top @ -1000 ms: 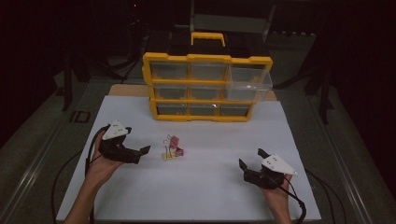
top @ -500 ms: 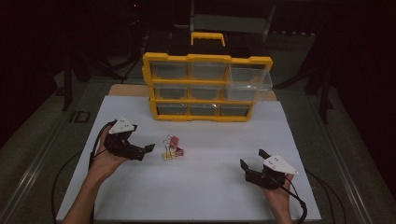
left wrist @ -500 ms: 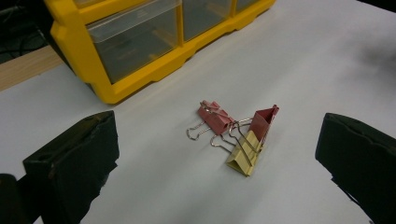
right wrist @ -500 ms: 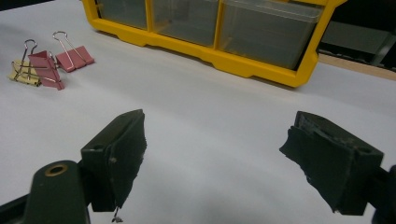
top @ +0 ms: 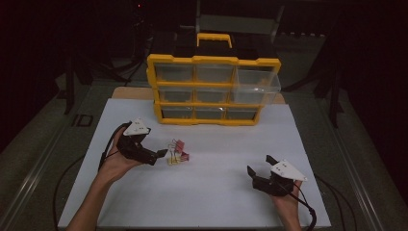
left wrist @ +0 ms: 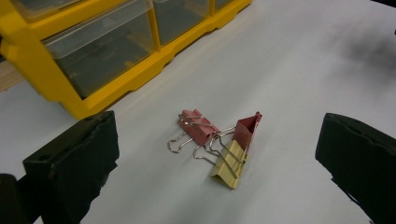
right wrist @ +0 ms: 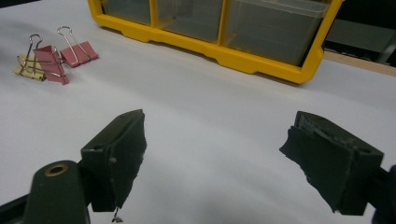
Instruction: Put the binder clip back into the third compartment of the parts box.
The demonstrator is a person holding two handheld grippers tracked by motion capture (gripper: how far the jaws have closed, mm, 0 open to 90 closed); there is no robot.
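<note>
Clips (left wrist: 215, 144) lie clustered on the table (top: 211, 192), just ahead of the released left hand-held gripper (top: 161, 154). Best straddle one clip squarely before clenching; right hand-held gripper (top: 260, 171) rests released, well apart.

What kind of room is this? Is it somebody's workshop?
Probably a lab or workshop bench: a white table sheet under dark surroundings, a yellow plastic organiser with clear drawers, and small pink and yellow binder clips laid out for handling.

We see the high view dim, with black surroundings; only the white table sheet (top: 211, 187) catches soft light from above. The gripper views are brighter and grainy, their near jaws are blurred, and shadows stay faint.
</note>
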